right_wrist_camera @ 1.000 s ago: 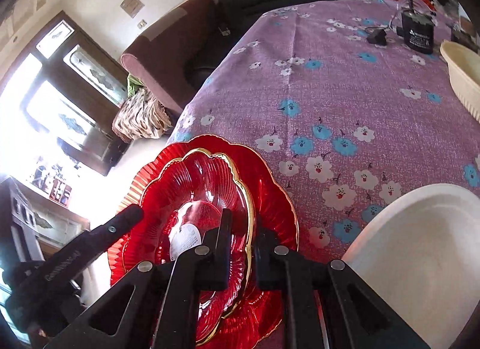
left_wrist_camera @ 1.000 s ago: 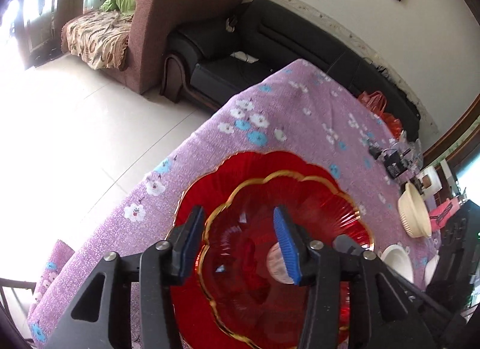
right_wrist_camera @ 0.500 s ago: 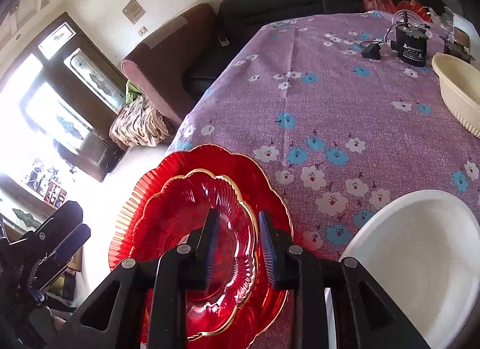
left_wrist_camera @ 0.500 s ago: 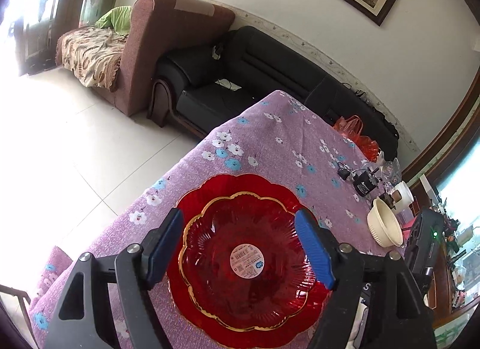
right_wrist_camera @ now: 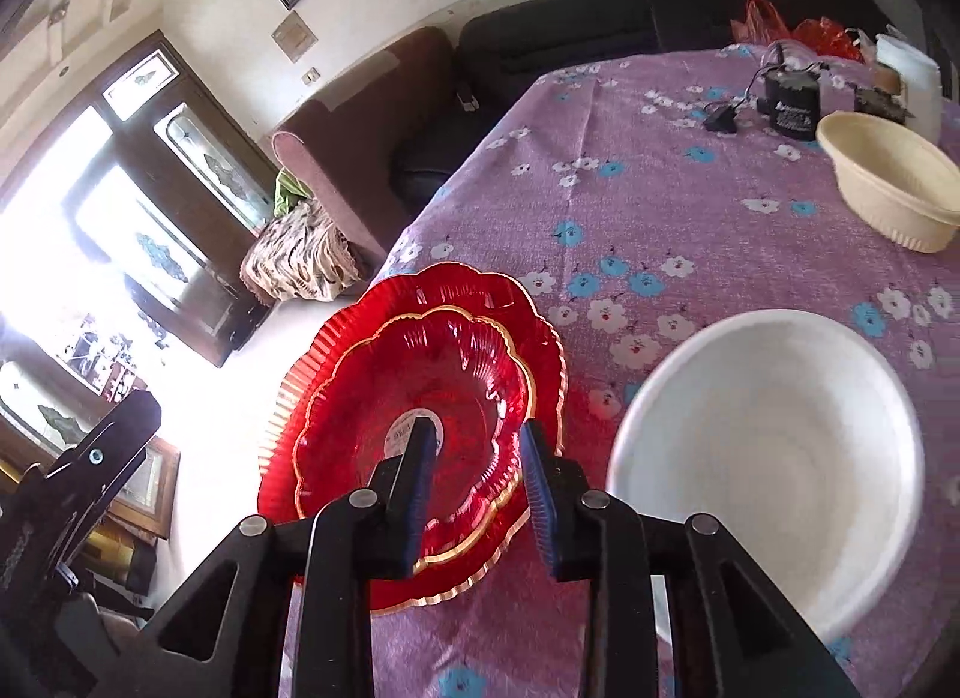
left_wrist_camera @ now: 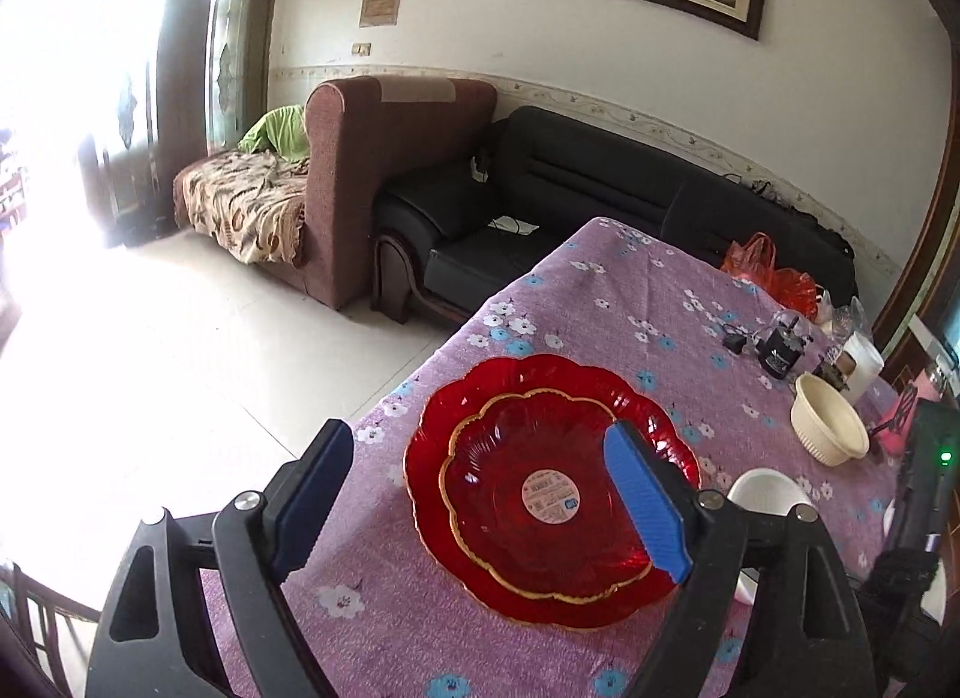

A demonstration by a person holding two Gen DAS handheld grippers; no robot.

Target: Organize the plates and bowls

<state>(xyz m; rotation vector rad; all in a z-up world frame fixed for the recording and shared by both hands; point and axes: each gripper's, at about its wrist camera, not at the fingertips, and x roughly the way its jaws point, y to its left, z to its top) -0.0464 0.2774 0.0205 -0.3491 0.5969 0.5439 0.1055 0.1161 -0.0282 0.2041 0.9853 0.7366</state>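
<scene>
Low in both frames, two red plates sit nested on the purple cloth.

Small plate (left_wrist_camera: 543, 497) lies centred in the big plate (left_wrist_camera: 654, 416) (label up), a stack that frees cloth for the white bowl (right_wrist_camera: 765, 446) at lower right. Left gripper (left_wrist_camera: 480, 503) gapes wide and empty above the stack; right gripper (right_wrist_camera: 474, 479) is narrowly parted, holding nothing. A second ago both hung much closer to the plates, the right's jaws nearly closed at the small plate's rim; now both are lifted clear.
</scene>
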